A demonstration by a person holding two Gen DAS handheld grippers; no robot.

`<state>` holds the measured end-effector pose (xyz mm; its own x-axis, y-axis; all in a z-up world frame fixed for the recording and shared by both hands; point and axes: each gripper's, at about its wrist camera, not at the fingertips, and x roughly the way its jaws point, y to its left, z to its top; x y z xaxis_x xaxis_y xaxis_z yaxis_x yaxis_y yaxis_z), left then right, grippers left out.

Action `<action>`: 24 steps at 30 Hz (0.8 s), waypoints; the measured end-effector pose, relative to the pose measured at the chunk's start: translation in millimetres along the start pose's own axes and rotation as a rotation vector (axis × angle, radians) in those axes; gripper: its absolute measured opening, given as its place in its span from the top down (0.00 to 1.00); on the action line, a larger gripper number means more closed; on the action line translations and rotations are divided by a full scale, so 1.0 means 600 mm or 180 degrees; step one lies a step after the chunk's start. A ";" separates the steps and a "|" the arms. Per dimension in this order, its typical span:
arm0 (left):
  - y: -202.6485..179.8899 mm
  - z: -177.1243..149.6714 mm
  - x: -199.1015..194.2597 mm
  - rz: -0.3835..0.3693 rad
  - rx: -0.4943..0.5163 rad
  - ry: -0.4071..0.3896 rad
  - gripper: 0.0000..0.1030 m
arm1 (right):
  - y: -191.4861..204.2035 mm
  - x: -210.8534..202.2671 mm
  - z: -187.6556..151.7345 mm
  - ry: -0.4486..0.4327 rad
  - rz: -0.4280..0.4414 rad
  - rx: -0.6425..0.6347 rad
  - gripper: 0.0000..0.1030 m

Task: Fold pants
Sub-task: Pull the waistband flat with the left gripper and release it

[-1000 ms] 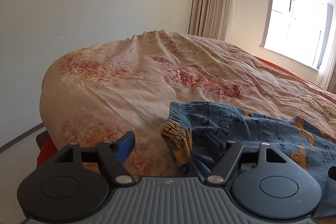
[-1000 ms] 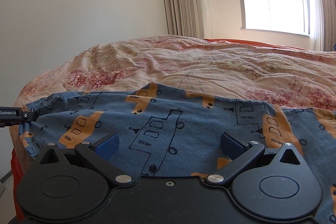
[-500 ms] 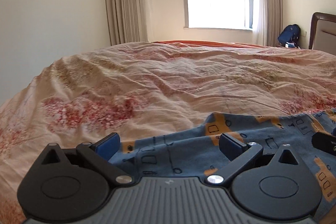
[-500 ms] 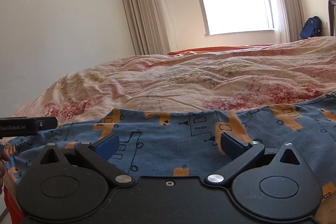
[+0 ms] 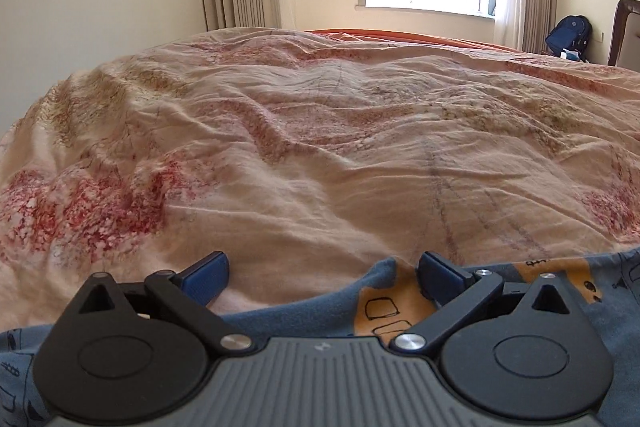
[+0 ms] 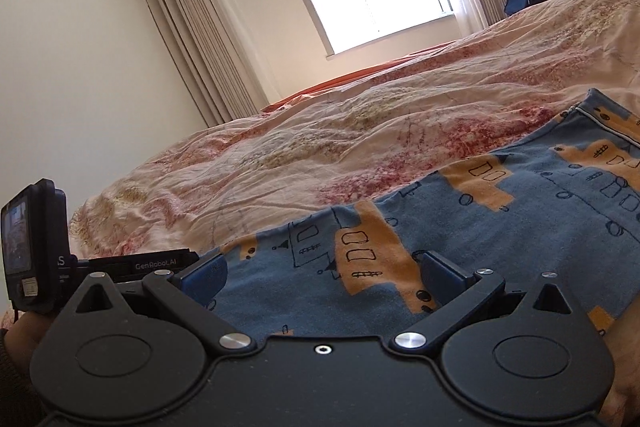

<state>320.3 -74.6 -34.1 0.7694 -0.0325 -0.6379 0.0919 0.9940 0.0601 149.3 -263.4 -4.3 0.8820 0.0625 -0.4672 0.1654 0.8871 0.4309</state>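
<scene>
- The blue cotton pants with the orange bus print [image 6: 500,223] are lying spread across the near edge of the bed, on top of the rumpled beige quilt with pink-red floral patches [image 5: 320,155]. As far as I can see, they're mostly flat, not folded yet.
- The left gripper [image 5: 322,269] has its blue pads spread wide with nothing pinched. A small hump of the pants' far edge pokes up between the pads, but neither one is pressing on it.
- The right gripper [image 6: 320,273] is spread too, hovering over the middle of the fabric and gripping nothing. The other tool's little camera [image 6: 30,245] is visible just off to its left.
- Risk one: if the left pads close where they are, they could bite quilt along with the pants edge, since the two sit right against each other there. Lifting would then drag the bedding up.
- Risk two: the quilt is soft and wrinkly, so a grab may catch only the top layer of the pants and the fold ends up lopsided.
- Risk three: the two tools are pretty close together on the left side, so they could bump if both go for the same edge.
- Risk four: the pants sit near the bed's edge, so a careless tug could slide them off.
</scene>
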 end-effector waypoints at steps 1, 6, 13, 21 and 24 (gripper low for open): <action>0.001 0.000 0.006 -0.0005 -0.0026 0.0006 0.00 | 0.000 0.000 0.000 0.0012 0.0012 0.0014 0.00; 0.003 0.002 0.026 0.0035 -0.0052 0.0044 0.00 | -0.003 0.001 0.001 0.0050 0.0059 0.0077 0.00; 0.001 -0.007 0.028 0.0044 -0.0054 -0.0044 0.00 | 0.000 0.001 0.003 0.0105 0.0074 0.0084 0.00; 0.018 0.002 0.010 -0.0091 -0.0200 -0.0068 0.01 | -0.002 -0.002 0.001 0.0082 0.0061 0.0078 0.00; 0.022 0.005 -0.035 -0.0017 -0.0367 -0.0300 0.00 | 0.000 -0.003 -0.002 0.0081 0.0024 0.0018 0.00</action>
<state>307.4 -61.0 -17.7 0.8256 -0.0420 -0.5627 0.0269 0.9990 -0.0351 147.2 -263.3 -4.4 0.8717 0.0806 -0.4834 0.1614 0.8841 0.4386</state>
